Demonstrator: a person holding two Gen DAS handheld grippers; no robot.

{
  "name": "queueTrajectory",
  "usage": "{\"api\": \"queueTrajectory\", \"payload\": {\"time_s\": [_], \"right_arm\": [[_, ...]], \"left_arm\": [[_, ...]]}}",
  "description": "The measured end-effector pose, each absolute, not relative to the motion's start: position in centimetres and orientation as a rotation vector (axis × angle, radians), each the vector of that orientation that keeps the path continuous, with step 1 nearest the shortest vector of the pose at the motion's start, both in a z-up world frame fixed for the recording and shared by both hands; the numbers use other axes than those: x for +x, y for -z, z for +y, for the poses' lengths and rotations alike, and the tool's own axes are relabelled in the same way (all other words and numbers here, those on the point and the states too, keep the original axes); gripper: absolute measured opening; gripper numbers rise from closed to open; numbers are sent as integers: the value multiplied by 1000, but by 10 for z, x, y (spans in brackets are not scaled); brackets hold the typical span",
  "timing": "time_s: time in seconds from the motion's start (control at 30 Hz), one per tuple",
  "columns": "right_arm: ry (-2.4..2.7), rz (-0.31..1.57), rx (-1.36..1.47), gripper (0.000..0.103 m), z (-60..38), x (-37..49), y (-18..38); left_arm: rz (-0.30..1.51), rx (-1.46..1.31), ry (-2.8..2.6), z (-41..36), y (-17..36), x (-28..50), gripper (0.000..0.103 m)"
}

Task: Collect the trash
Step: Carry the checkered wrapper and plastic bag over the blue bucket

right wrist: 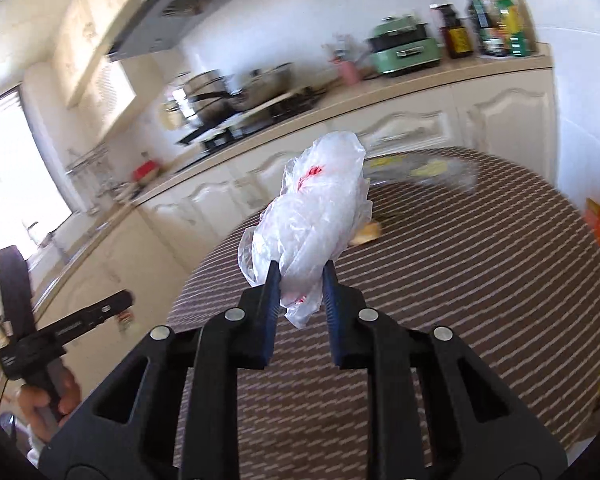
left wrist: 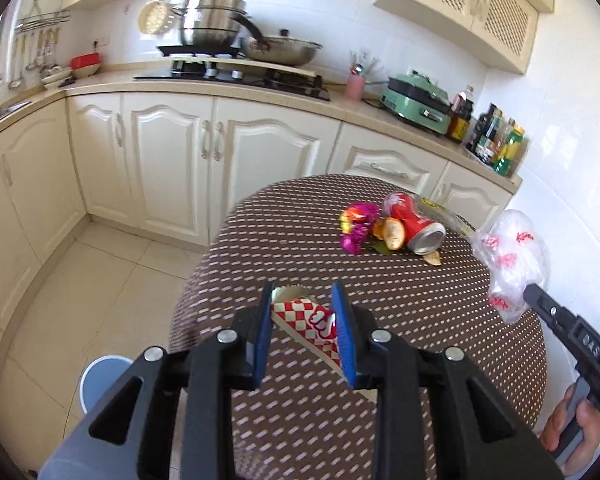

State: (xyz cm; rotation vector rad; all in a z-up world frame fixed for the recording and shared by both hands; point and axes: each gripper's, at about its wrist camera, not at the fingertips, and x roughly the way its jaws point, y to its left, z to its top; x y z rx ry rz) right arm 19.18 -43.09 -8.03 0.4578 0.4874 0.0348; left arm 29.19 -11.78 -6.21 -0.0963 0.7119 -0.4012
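Littering table [left wrist: 440, 320]: crushed can [left wrist: 414, 222], peels [left wrist: 394, 234]

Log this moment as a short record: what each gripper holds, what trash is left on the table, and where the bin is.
left gripper: shut on red-checked paper wrapper
right gripper: shut on crumpled clear plastic bag
left on table: crushed red can, pink foil wrapper, peel scraps
bin: pale blue, on the floor beside the table, partly hidden by the left gripper
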Motion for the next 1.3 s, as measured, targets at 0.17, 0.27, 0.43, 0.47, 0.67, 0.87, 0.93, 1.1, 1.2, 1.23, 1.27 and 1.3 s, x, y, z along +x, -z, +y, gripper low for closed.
{"api": "queueTrajectory", "payload": {"time_s": [0.17,0.27,0.43,0.47,0.67,0.87,0.93,1.1,1.2,1.23,1.27,1.3], "right_arm": [[-187,527,420,20,-350,203,82],[-281,564,399,20,-297,219,89],[-426,649,364,20,-209,249,112],[-456,674,352,20,-187,255,120],[-566,831,287,20,-82,290,184],[-564,1040,218,20,-12,330,281],[-541,1097,203,20,-3,342,311],[-493,1197,188,20,7,362,366],[-471,1229,174,21,6,371,386],[-466,1232,169,21,2,369,391],[-460,1238,167,21,2,370,397],[-453,1247,176,21,2,372,402]], "left_arm": [[697,-146,316,-55,63,278,27],[697,-177,233,-5,73,272,27],[730,-220,101,74,102,270,27],[741,-229,81,88,108,271,27],[860,-284,-80,177,186,284,27],[995,-319,-173,228,276,307,28],[1037,-334,-188,238,305,318,28],[1090,-368,-195,251,356,340,28],[1091,-394,-175,252,378,345,29],[1090,-405,-167,253,382,348,30],[1085,-417,-156,253,384,354,32],[1075,-426,-146,253,388,359,33]]}}
